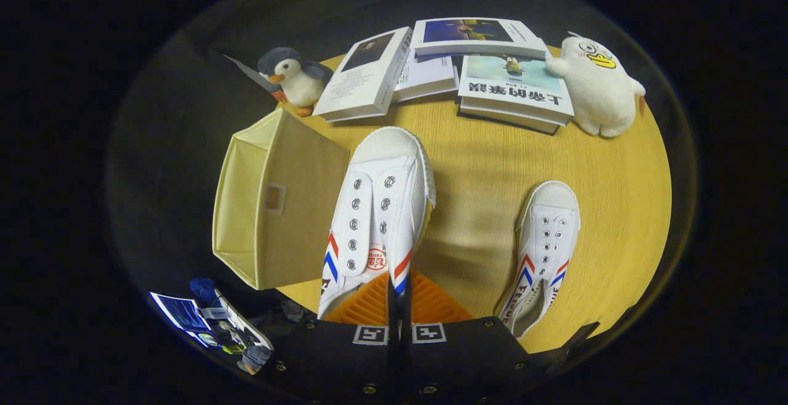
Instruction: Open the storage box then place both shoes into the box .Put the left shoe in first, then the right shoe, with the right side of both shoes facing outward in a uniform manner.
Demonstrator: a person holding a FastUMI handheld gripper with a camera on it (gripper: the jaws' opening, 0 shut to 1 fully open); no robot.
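White canvas shoe point(381, 208) hanging lifted in the tool point(399, 306)!
Fingers pinching its collar beside the beige storage box point(277, 208); other shoe point(545, 245) lying on the worktop point(486, 165).

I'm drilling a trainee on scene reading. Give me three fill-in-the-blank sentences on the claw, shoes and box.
1. The claw is shut on the rim of one white ____.
2. The second shoe lies flat on the ____.
3. The beige storage box has ____ shoes inside.

Missing words: shoe; table; no
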